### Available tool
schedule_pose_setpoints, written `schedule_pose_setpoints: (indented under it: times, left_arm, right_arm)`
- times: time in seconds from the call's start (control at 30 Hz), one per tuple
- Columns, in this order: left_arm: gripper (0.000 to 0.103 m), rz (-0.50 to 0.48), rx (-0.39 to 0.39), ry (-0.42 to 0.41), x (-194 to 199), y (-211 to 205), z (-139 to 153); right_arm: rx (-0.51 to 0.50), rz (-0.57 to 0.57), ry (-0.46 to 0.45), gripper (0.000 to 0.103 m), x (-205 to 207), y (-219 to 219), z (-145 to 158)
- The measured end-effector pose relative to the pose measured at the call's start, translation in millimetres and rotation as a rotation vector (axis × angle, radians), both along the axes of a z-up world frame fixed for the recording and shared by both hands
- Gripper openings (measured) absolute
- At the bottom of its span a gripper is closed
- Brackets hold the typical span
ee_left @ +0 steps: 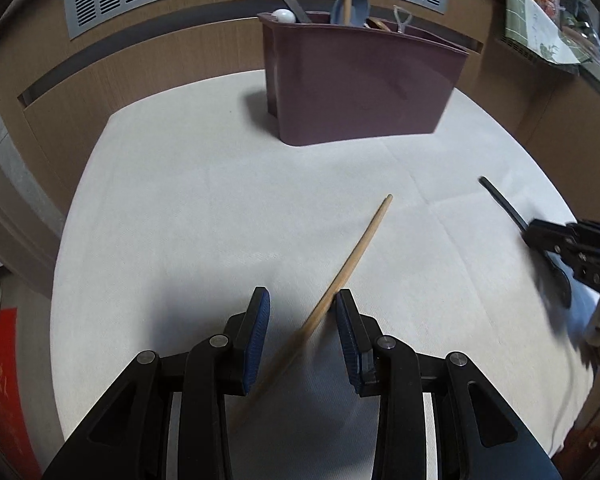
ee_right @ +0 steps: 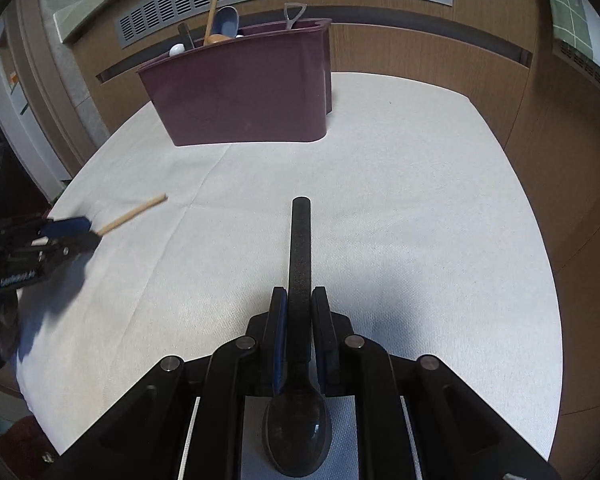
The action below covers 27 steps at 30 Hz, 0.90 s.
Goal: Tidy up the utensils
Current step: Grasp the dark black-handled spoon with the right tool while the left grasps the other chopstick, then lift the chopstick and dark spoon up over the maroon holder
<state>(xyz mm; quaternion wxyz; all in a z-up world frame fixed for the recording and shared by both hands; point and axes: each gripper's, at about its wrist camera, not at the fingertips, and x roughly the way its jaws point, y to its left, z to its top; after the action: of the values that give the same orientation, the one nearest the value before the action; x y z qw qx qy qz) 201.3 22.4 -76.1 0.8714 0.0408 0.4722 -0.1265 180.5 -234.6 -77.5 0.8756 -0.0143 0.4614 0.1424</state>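
Risk: wooden stick only touching one pad of left gripper, jaws wide, no clamp seen, could slide out. Right gripper closed narrow on black spoon handle, bowl at the near end, could snag on purple caddy rim, far centre on white cloth
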Motion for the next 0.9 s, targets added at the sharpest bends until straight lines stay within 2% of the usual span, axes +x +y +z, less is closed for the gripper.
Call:
schedule_pose_setpoints:
  times: [0.2, 0.53, 0.77, 0.87, 0.9]
  left_arm:
    - [0.035, 0.044, -0.01, -0.005, 8.7, 11.0, -0.9]
    - [0.036, -0.047, 0.008, 0.024, 10.5, -0.1, 0.0]
    - [0.036, -0.085, 0.038, 0.076, 32.3, -10.9, 1.5]
    - [0.024, -0.056, 0.021, 0.054, 37.4, -13.0, 1.9]
    - [0.015, -0.045, 0.006, 0.052, 38.7, -13.3, 2.4]
  right_arm:
    - [0.006, 0.004, -0.013, 0.014, 1.4, 0.1, 0.1]
    - [-0.035, 0.03, -0.051, 0.014, 26.7, 14.1, -0.3]
    - [0.009, 0.01, -0.057, 0.012, 27.3, 10.5, 1.4]
    - [0.044, 0.001, -0.052, 0.012, 24.6, 5.6, 3.4]
    - [0.058, -0.001, -0.05, 0.012, 23.3, 4.2, 4.7]
